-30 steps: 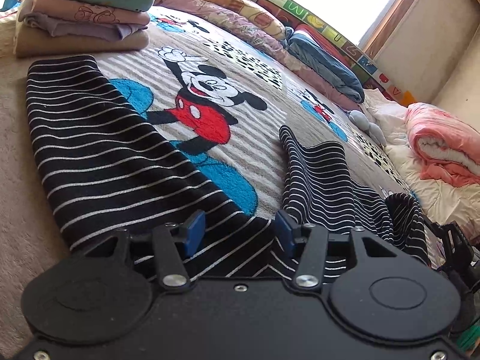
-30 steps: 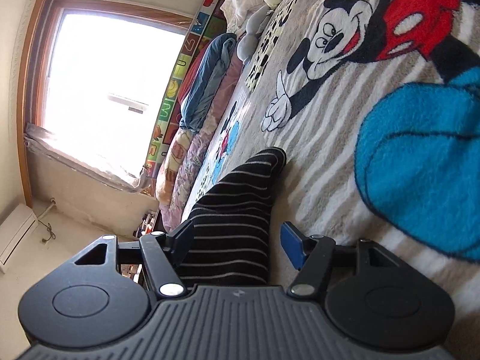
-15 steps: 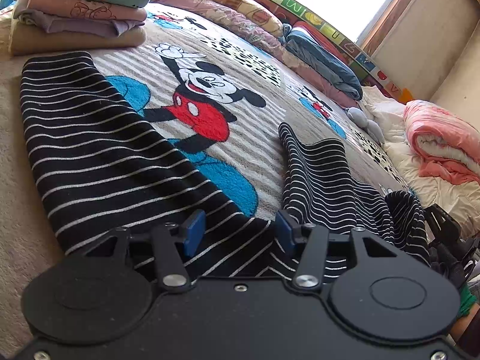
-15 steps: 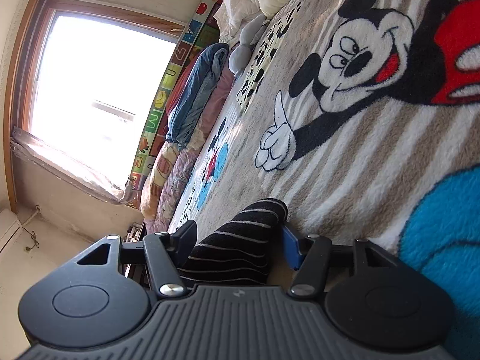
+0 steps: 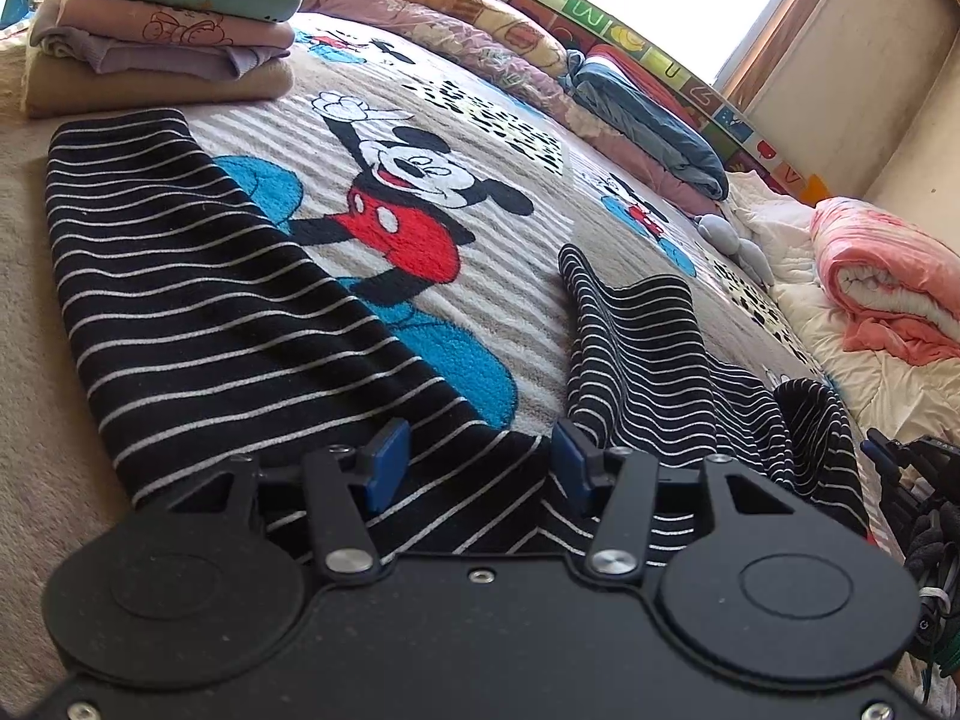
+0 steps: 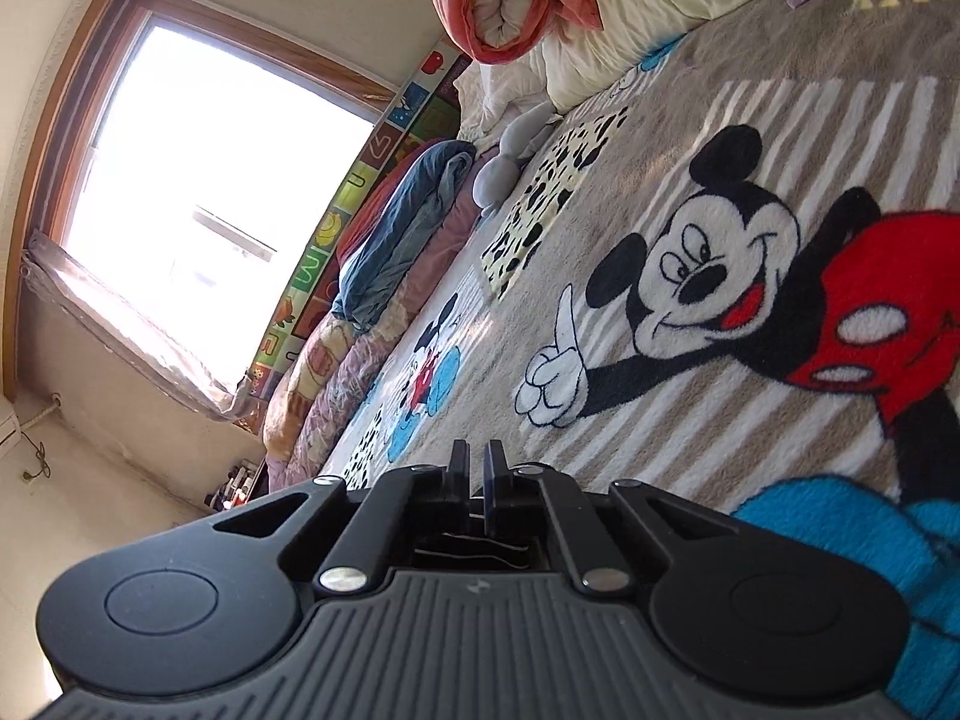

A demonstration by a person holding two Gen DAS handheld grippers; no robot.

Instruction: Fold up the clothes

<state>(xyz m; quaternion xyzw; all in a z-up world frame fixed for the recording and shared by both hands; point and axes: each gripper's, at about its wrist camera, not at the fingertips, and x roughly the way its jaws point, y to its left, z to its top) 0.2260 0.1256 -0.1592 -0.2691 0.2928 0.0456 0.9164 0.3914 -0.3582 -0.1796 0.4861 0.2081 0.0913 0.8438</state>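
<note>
A black garment with thin white stripes (image 5: 198, 300) lies on the bed blanket (image 5: 528, 204). One leg stretches flat to the far left. The other leg (image 5: 648, 360) is bunched and rumpled toward the right. My left gripper (image 5: 477, 462) hovers open over the part where the two legs join, its blue pads (image 5: 384, 468) apart with fabric below them. In the right wrist view, my right gripper (image 6: 474, 474) is closing, its jaws almost together, with striped fabric (image 6: 474, 540) pinched between them and showing just behind the pads. It is tilted and raised above the blanket (image 6: 690, 432).
A stack of folded clothes (image 5: 168, 30) sits at the far left of the bed. Rolled quilts (image 5: 648, 126) line the window side. A pink rolled blanket (image 5: 888, 288) and white bedding lie at the right. A grey soft toy (image 5: 732, 240) rests near them.
The right gripper's jaws have closed on the end of the striped leg and lifted, so the leg's end is now hidden behind the fingers. The left gripper has stayed put.
</note>
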